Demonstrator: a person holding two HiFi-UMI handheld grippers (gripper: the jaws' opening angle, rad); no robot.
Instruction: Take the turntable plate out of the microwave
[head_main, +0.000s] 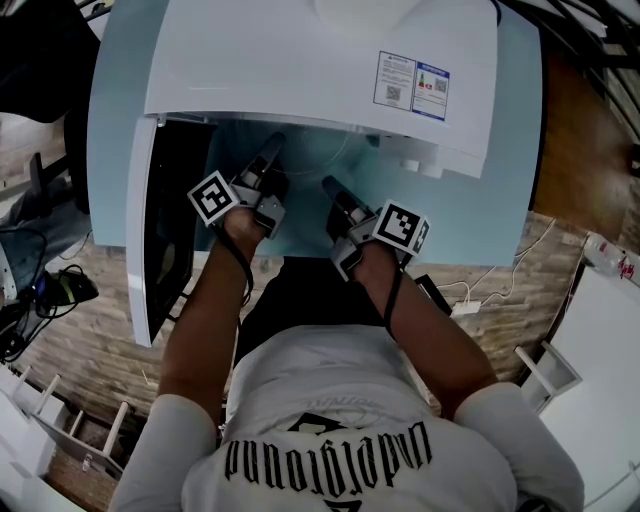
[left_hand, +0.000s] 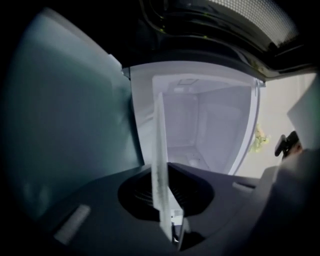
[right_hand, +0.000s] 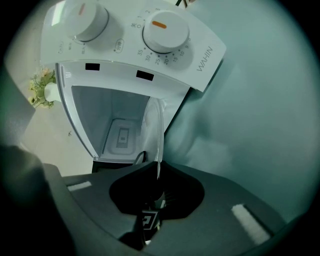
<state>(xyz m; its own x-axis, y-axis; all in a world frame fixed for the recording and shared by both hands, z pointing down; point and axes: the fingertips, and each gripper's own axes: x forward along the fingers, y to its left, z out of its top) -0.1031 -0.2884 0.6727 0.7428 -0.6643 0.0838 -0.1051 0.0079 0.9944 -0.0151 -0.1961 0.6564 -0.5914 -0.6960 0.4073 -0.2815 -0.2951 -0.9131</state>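
left gripper (head_main: 268, 160) and right gripper (head_main: 335, 195) both clamp turntable plate (left_hand: 159, 165) by thin rim (slick glass, likely); could slip, or clip microwave (head_main: 320, 60) frame

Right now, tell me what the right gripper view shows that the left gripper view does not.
Only the right gripper view: the control panel with its two dials.
Only the left gripper view: the dark door with its mesh window.
Both: the white cavity, the teal table, and the glass plate seen edge-on. The left gripper and the right gripper are each shut on it.
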